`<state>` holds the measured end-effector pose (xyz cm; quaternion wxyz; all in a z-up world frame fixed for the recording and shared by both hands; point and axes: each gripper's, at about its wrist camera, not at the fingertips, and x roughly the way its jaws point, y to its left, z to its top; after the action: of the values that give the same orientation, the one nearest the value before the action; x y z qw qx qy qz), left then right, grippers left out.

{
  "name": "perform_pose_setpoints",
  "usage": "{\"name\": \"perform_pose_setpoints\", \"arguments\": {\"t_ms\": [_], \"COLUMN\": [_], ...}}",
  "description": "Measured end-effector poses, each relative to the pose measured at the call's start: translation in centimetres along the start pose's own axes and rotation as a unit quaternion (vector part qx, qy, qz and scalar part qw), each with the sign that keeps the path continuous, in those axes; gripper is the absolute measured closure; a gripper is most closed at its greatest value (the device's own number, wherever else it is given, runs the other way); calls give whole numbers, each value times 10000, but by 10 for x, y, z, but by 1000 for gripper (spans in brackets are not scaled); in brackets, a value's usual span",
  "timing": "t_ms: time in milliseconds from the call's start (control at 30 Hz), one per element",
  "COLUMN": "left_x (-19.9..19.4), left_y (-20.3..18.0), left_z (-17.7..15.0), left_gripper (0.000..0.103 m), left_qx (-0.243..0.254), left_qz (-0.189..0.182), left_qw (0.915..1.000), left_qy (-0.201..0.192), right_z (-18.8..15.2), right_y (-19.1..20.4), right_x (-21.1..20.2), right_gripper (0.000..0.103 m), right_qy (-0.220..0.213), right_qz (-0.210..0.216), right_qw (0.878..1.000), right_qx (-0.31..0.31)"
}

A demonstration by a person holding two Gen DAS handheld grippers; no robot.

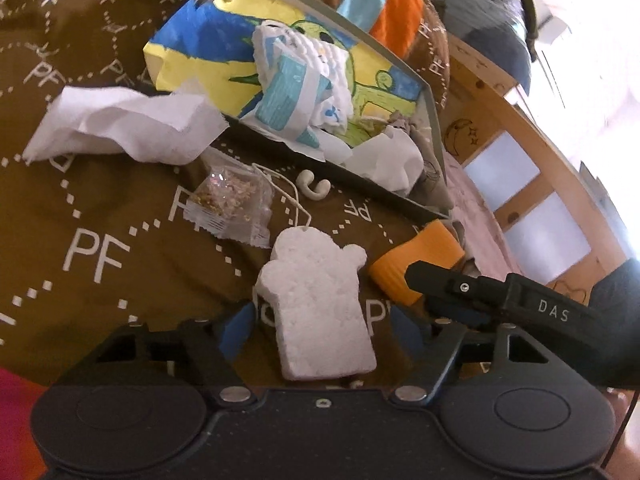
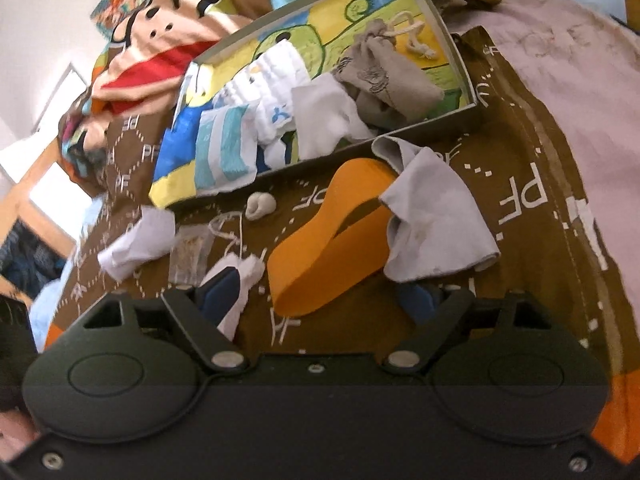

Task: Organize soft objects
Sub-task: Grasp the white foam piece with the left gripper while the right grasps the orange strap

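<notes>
Our left claw (image 1: 316, 320) is spread apart around a white foam sponge shaped like a mitten (image 1: 316, 312), and we can't tell if the blue pads touch it. Our right claw (image 2: 316, 300) is spread around an orange rubber band loop (image 2: 332, 240), not pinching it. A grey cloth (image 2: 432, 220) hides the loop's far end. The brown blanket (image 1: 96, 256) says "PF". The other claw's finger says "DAS".

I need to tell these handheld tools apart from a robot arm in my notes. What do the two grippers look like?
Both are matte black, with two round housings and silver pivot screws. The left gripper and right gripper have blue fingers. The right one carries white "DAS" lettering.
</notes>
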<state>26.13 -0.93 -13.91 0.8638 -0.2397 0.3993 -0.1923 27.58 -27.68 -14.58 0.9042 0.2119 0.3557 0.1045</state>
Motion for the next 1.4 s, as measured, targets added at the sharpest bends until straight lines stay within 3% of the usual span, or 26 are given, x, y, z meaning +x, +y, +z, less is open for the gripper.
{"name": "perform_pose_setpoints", "arguments": {"t_ms": [67,133,167,233,300,600,733,900,1000,1133,1400], "left_x": [2,3,3,3,3,1,1,3,3,-2,-32], "left_y": [0,1,2,5,7,3,5,-3,-4,-5,-32], "left_z": [1,1,3,4,5,4,2,-3,-3,-3,-4], "left_gripper": [39,54,57,61,66,70,70,70,81,86,92], "left_qx": [-19,-6,-46,-191,-258,-241,-437,-267,-239,-229,314], "left_qz": [34,170,202,202,211,183,-33,-126,4,22,226], "left_qw": [10000,9998,9998,9996,9994,9995,9990,9996,9997,9997,9974], "left_qy": [-18,-39,-40,-59,-70,-103,-61,35,21,-47,-614], "right_z": [1,3,3,4,5,1,1,-2,-3,-5,-1], "right_y": [-1,-3,-3,-3,-2,11,10,15,17,25,43], "right_x": [11,17,19,20,22,22,23,23,21,15,-23], "right_gripper": [24,35,38,53,59,81,85,87,95,100,102], "right_qy": [-105,-202,-240,-301,-322,-296,-214,-119,-137,-195,-850], "right_qz": [-33,-90,-100,-117,-109,100,230,288,284,302,392], "right_qw": [9999,9998,9997,9995,9994,9993,9993,9988,9985,9964,9889], "right_qx": [-7,6,23,13,-23,-214,-213,-369,-457,-769,-1157]}}
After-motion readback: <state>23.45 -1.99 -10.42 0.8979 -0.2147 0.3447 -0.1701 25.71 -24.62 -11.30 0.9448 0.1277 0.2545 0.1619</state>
